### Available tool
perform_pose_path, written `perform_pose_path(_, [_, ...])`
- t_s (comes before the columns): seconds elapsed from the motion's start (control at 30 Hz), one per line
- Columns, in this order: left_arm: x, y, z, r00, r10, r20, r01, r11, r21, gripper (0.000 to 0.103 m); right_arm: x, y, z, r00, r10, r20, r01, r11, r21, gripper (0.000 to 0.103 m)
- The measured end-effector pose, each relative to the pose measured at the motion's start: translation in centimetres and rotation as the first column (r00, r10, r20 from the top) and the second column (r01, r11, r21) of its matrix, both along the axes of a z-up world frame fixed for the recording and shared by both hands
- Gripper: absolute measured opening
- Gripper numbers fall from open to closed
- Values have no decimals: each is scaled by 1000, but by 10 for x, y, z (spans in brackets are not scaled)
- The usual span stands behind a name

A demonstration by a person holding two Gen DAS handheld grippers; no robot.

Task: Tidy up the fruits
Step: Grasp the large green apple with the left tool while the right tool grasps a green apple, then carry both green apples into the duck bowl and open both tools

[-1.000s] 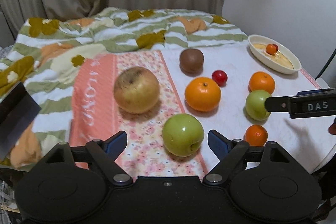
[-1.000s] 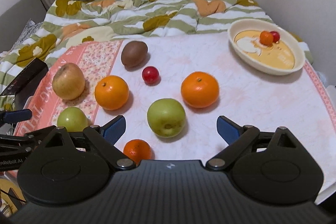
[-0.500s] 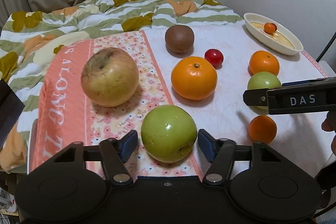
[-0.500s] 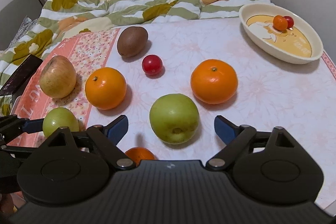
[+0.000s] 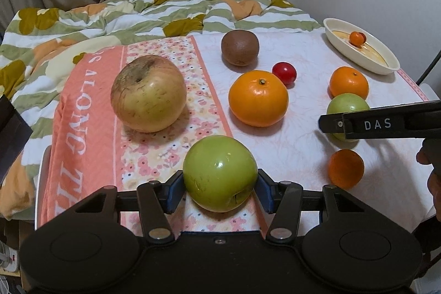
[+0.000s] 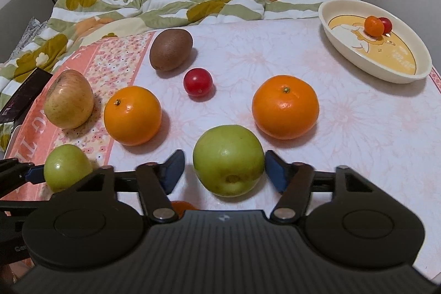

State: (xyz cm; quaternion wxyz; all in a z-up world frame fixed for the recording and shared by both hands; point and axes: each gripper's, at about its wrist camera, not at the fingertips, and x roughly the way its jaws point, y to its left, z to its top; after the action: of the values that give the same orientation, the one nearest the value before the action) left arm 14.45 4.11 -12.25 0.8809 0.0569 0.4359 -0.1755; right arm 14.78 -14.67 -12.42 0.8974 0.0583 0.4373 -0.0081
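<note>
My left gripper [image 5: 220, 189] has its blue pads pressed against both sides of a green apple [image 5: 220, 173], so I judge it clamped on that fruit, taken low and across the widest part so the round body cannot roll out. That apple sits at the near edge of the table, on the flowered strip of the cloth [image 5: 171, 106]. It is glossy, pale green, with a small dent low on its near side.

My right gripper [image 6: 224, 170] straddles a second green apple [image 6: 228, 160]. Its fingers stand apart: the right pad looks at or just off the skin, the left pad shows a clear gap, so nothing is gripped yet. I judge the fingers are set either side to close on the middle. This apple is duller, its dimpled end turned towards me, and it rests on the pale cloth near the middle of the near edge.

Beyond it lie two oranges, one left [image 6: 132, 115] and one right [image 6: 285, 106], a cherry tomato [image 6: 198, 81] between them and a kiwi [image 6: 171, 50] farther back. A yellowish apple [image 5: 148, 93] sits far left. A small mandarin [image 5: 346, 168] lies near, close to the right gripper. The oval dish [image 6: 419, 68] at the far right holds a tiny orange fruit [image 6: 373, 26] and a second red tomato [image 6: 386, 23], touching; I take it as the goal.
</note>
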Motion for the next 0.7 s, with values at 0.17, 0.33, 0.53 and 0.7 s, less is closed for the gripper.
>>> perform_pose_path(0.17, [-5, 6, 3, 999, 32, -7, -32, 999, -9, 58, -2, 0, 2, 1000, 17, 7, -16, 1000, -11, 68])
perform_pose_path(0.33, [-13, 12, 12, 998, 60, 3, -59, 998, -18, 58, -6, 0, 12, 999, 27, 31, -27, 1000, -15, 68])
perform_pose_path(0.53, [-25, 16, 30, 996, 86, 31, -85, 996, -38, 58, -17, 0, 30, 997, 38, 61, -37, 999, -21, 68])
perform_pose_path(0.7, [-36, 16, 52, 993, 95, 70, -91, 994, -58, 58, -32, -4, 53, 995, 39, 91, -37, 999, -21, 68])
